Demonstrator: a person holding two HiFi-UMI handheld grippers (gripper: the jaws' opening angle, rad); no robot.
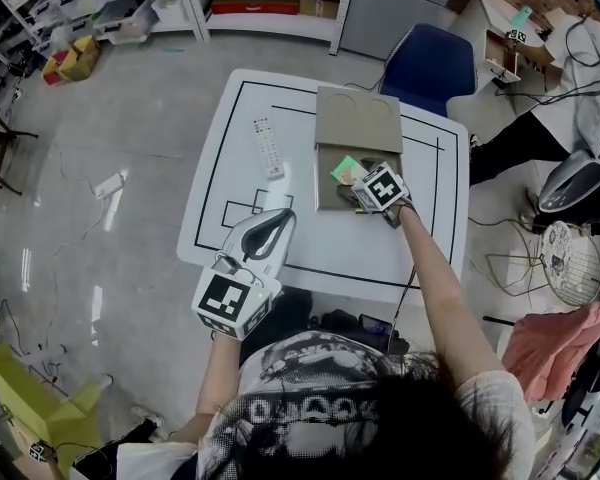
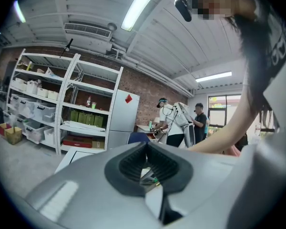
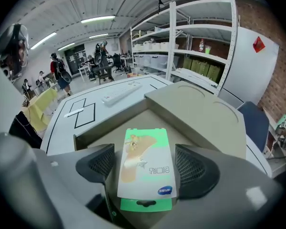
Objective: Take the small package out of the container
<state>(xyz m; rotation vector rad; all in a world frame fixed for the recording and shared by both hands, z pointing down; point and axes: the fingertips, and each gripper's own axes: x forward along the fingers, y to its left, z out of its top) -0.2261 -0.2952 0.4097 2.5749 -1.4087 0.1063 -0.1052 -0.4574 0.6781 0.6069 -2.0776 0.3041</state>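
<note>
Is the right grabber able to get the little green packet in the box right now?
Probably yes. The box lies open, its lid folded back, and nothing covers the packet. The right gripper hangs over it, fingers spread on either side, not yet pressing.

In the head view the right gripper covers most of the small package, leaving only a green corner in sight, and it hides the near part of the container. In the left gripper view the body of the left gripper blocks most of the table, and what shows through the gap below its jaw tips is too small to identify. The print on the small package cannot be read in the right gripper view.
</note>
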